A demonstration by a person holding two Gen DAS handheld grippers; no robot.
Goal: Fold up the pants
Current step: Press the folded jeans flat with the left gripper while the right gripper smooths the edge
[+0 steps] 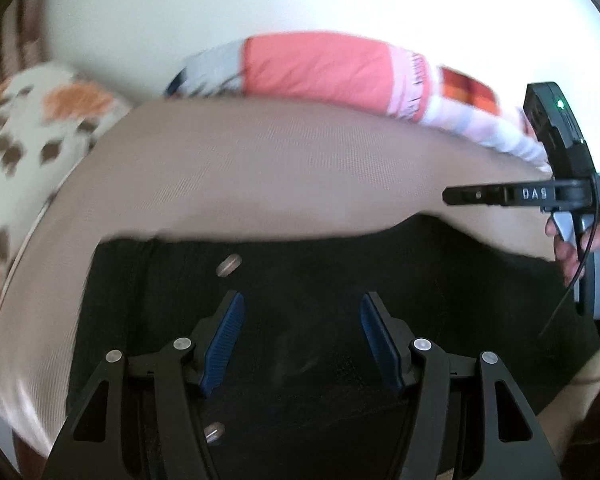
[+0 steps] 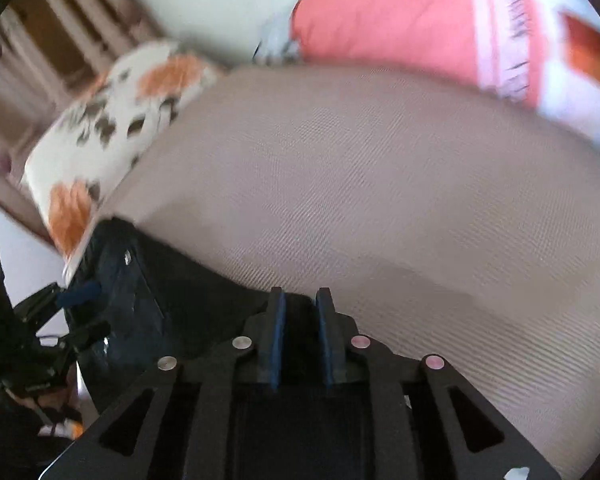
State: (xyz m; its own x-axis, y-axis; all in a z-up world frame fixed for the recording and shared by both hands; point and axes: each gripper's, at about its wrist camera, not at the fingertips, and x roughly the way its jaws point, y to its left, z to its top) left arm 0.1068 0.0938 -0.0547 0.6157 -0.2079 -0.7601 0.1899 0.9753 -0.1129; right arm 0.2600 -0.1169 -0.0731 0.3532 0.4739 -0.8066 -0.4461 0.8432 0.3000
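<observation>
Dark pants [image 1: 300, 280] lie on the near part of a beige bed [image 1: 260, 168], the left gripper [image 1: 302, 340] spread wide above them, the right gripper [image 2: 300, 336] narrowed on their edge, a pinch which looks shallow and could slip.

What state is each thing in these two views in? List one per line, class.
Dark pants with metal buttons: spread on the bed, not visibly folded.
Left tongs: open over the pants, gripping nothing.
Right tongs: nearly closed; dark cloth between the pads, grip unclear.
Beige ribbed bed cover: flat, smooth.
Floral orange-and-brown pillow: lying at the bed's edge.
</observation>
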